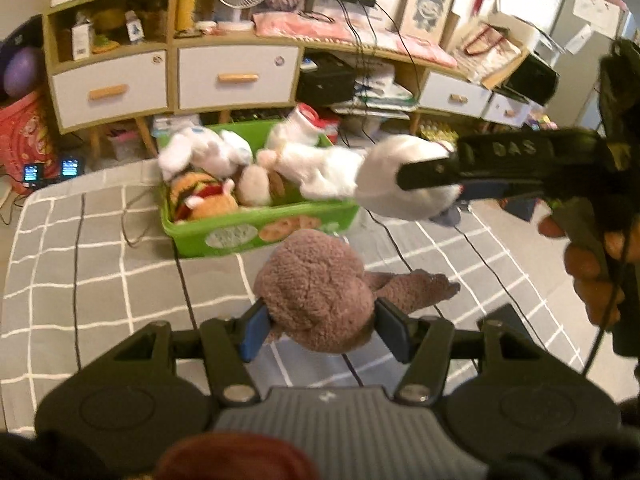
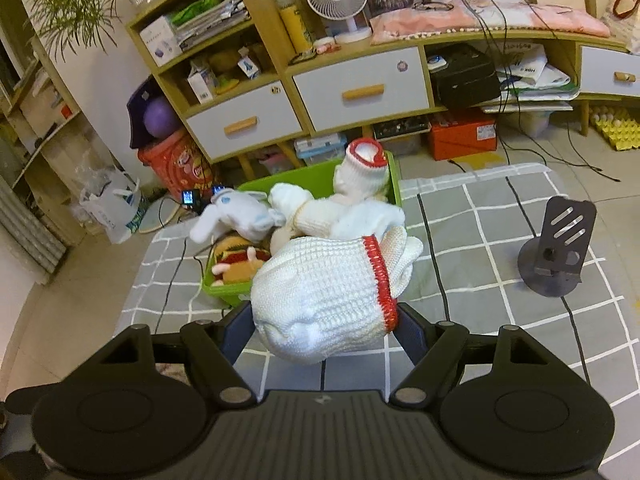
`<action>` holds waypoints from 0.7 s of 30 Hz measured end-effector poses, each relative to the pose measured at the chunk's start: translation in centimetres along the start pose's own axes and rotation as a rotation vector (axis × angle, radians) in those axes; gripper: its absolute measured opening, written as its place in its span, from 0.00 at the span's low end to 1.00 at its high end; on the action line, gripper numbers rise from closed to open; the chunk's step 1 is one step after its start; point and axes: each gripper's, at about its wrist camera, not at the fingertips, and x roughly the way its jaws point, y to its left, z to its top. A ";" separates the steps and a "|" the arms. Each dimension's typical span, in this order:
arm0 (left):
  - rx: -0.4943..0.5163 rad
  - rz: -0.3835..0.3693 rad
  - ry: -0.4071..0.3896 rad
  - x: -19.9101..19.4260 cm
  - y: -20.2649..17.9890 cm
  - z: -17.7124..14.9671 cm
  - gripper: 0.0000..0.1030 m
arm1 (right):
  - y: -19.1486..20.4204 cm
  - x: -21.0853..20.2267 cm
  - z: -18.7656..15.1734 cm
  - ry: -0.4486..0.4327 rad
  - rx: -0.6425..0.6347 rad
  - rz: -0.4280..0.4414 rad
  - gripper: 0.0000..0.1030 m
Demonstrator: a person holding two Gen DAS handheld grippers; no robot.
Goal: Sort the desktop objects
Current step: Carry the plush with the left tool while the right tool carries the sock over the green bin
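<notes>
Left wrist view: left tool [image 1: 320,326] clamps a brown plush toy [image 1: 316,288], lifted toward the green bin [image 1: 264,228]. Right tool [image 2: 322,330] grips a white knit glove [image 2: 320,300], likely bound there too.

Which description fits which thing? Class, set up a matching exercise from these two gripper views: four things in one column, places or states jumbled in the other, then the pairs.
Things:
1. brown plush toy
2. white knitted glove
3. green bin
4. dark metal stand

Descriptions:
A. upright on the checked cloth, alone
B. clamped in the right gripper
C. holds soft toys, at the cloth's far edge
D. clamped in the left gripper

Pairs: 1-D, 2-B, 3-C, 4-A
</notes>
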 end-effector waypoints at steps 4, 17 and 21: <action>-0.015 0.038 -0.035 -0.5 0.4 0.9 0.55 | 0.0 -0.7 0.4 -0.025 0.012 0.001 0.73; -0.083 0.150 -0.139 -0.1 2.2 4.9 0.55 | -0.2 0.3 2.8 -0.076 0.126 0.034 0.73; -0.122 0.157 -0.157 0.2 3.3 6.8 0.55 | -0.7 1.1 3.6 -0.074 0.182 0.048 0.73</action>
